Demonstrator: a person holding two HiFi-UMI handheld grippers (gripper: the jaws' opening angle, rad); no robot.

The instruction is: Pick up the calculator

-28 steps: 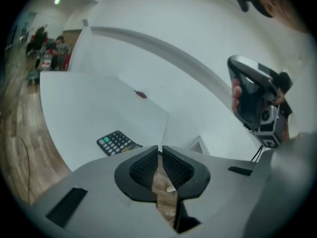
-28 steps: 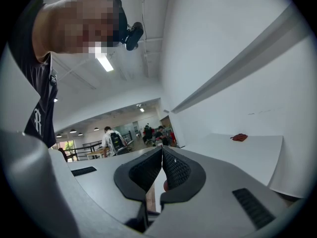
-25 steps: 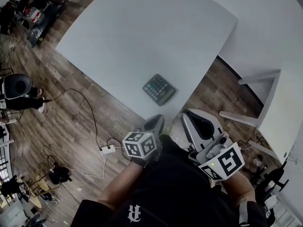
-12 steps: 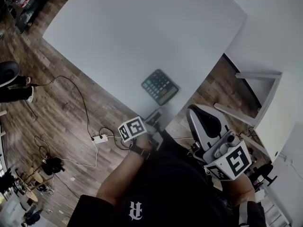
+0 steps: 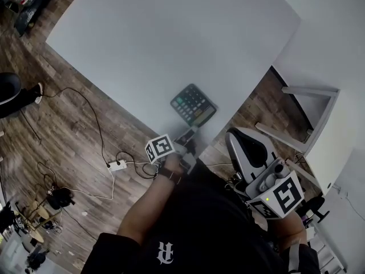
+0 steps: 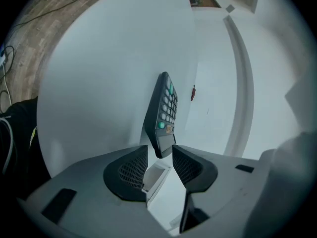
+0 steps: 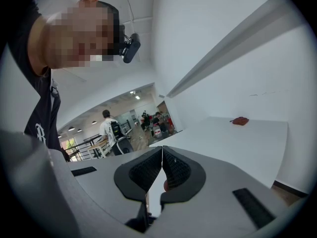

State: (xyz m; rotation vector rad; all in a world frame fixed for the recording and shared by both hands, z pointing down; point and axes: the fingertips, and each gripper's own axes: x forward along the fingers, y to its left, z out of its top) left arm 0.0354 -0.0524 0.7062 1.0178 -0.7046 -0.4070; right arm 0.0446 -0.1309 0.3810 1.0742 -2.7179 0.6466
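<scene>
A dark calculator (image 5: 194, 105) with light keys lies on the white table (image 5: 171, 33), close to its near edge. My left gripper (image 5: 188, 138) sits just below that edge, level with it. In the left gripper view its jaws are opening, and the calculator's (image 6: 166, 110) near end stands in the gap of the left gripper (image 6: 159, 150), with the pads apart from it. My right gripper (image 5: 236, 138) hangs off the table at the right, over the floor. In the right gripper view the right gripper (image 7: 162, 150) is shut with nothing in it.
Cables and a power strip (image 5: 117, 165) lie on the wood floor at the left. A second white table (image 5: 336, 136) stands at the right. A small red thing (image 7: 240, 121) lies far back on the table. A person's head and shoulder fill the upper left of the right gripper view.
My left gripper has come down and forward to the table edge by the calculator, rolled over, and its jaws have opened. The right gripper has shifted only slightly.
</scene>
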